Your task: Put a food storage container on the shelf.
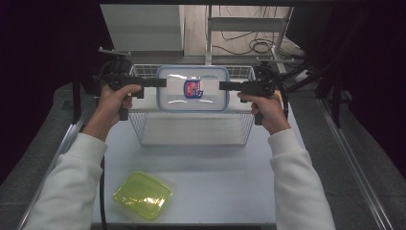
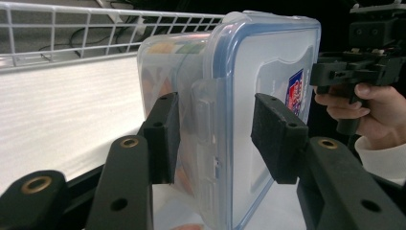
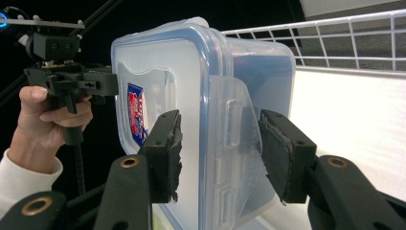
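Yellow-green lid (image 1: 142,195) lay near the worktop's (image 1: 215,182) front edge, left of middle. Farther back, the clear container (image 1: 192,88) hung over the wire basket (image 1: 143,125) near the far edge, left claw (image 1: 161,82) clamping its left end, right claw (image 1: 224,86) clamping its right end.

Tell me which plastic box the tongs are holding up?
The clear box with the blue-edged lid, held over the wire basket. The yellow-green box lies alone on the table.
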The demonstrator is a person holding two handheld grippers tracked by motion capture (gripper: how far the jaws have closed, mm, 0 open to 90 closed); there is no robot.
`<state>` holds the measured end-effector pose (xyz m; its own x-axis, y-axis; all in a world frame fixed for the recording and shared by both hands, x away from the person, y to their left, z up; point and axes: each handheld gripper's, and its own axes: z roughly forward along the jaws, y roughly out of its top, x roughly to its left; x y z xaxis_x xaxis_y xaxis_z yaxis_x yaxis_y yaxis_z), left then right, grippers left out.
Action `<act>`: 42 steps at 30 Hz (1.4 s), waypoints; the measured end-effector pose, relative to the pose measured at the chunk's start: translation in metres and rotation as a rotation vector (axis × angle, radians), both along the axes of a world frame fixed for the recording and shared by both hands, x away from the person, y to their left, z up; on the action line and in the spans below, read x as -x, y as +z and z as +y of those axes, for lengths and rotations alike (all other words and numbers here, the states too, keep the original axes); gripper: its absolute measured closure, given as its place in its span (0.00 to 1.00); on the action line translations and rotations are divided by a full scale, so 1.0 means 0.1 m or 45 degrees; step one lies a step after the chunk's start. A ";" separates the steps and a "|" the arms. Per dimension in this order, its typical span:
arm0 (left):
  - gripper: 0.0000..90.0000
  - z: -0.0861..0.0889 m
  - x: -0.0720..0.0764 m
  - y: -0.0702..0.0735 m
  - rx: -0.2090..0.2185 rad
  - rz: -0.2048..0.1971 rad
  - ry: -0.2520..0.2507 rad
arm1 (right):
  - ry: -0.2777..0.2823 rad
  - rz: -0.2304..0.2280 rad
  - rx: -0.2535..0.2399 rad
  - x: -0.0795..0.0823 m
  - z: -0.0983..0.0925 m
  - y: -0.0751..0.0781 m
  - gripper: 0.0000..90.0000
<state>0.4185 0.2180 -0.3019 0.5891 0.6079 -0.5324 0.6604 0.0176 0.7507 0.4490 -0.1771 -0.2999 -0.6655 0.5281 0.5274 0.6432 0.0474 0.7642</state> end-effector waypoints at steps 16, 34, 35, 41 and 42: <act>0.53 -0.05 -0.24 -0.18 0.056 0.105 0.109 | -0.171 0.124 0.010 -0.22 0.06 -0.05 0.49; 0.27 0.08 0.29 -0.13 -0.047 -0.076 0.158 | -0.168 -0.135 0.166 0.34 -0.16 0.00 0.81; 0.29 0.09 0.33 -0.14 -0.052 -0.081 0.158 | -0.135 -0.151 0.175 0.39 -0.16 -0.03 0.87; 0.30 0.08 0.54 -0.27 -0.141 -0.114 0.100 | -0.002 -0.182 0.259 0.53 0.01 -0.26 0.99; 0.30 0.08 0.56 -0.30 -0.122 -0.106 0.089 | 0.017 -0.185 0.293 0.50 0.11 -0.35 0.99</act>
<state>0.3628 0.2261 -0.3318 0.5834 0.6946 -0.4209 0.5952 -0.0131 0.8035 0.3992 -0.1666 -0.3346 -0.7332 0.6138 0.2927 0.5254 0.2381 0.8168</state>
